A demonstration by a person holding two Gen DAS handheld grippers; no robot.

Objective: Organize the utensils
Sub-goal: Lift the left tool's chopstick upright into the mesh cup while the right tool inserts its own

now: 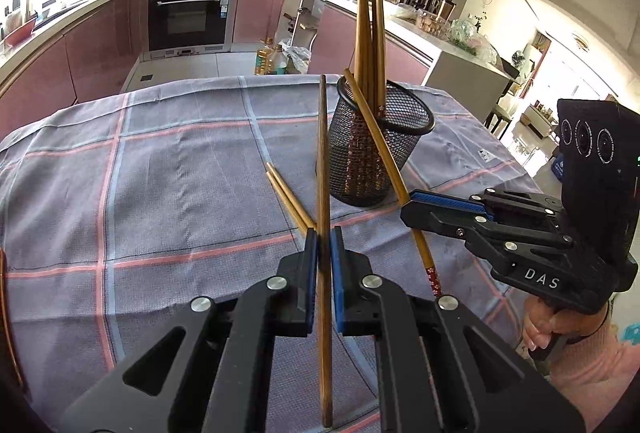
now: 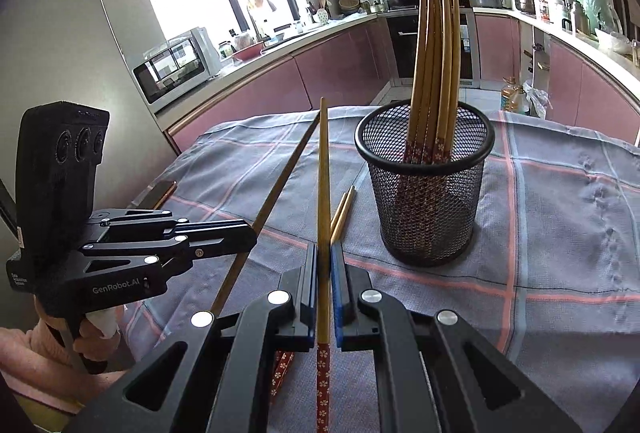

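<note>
A black mesh holder [image 1: 374, 149] [image 2: 426, 185] stands on the checked cloth with several bamboo chopsticks upright in it. My left gripper [image 1: 324, 237] is shut on a plain brown chopstick [image 1: 323, 161], held above the cloth left of the holder; it shows at left in the right wrist view [image 2: 244, 233]. My right gripper [image 2: 324, 253] is shut on a chopstick with a red flowered end [image 2: 323, 173]; in the left wrist view it [image 1: 406, 207] holds that chopstick [image 1: 376, 137] slanted against the holder's front. Two chopsticks [image 1: 288, 197] [image 2: 343, 211] lie on the cloth.
The table carries a grey cloth [image 1: 160, 193] with pink and blue lines. A phone [image 2: 160, 193] lies at its left edge. Kitchen counters, an oven [image 1: 188, 13] and oil bottles on the floor [image 1: 272, 61] are beyond the table.
</note>
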